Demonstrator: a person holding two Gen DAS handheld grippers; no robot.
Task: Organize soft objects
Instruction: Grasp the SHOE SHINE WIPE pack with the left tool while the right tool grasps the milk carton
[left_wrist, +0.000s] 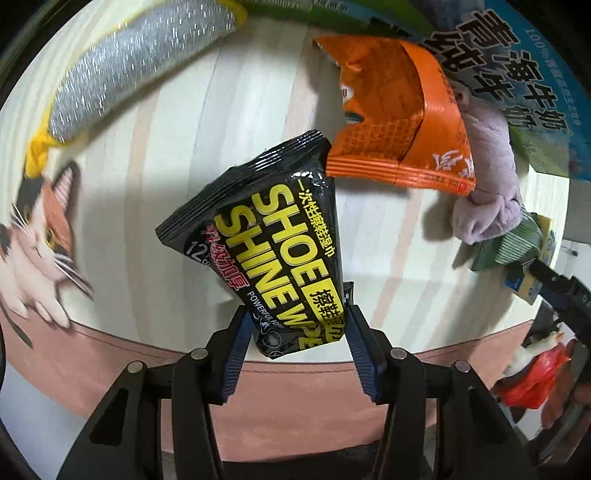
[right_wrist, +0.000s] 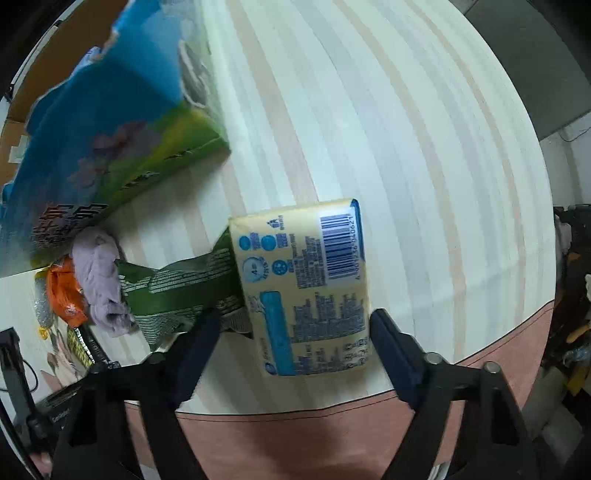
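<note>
Left gripper (left_wrist: 295, 325) clamps the black wipes pack (left_wrist: 269, 251) by its near end, above the worktop (left_wrist: 184, 184). Right gripper (right_wrist: 291, 332) stands open around the yellow pack (right_wrist: 306, 284) lying on the worktop.

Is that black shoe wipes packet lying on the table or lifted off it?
Lifted, it seems: the left gripper pinches the black wipes packet by its lower end, and its shadow falls apart on the table.
</note>
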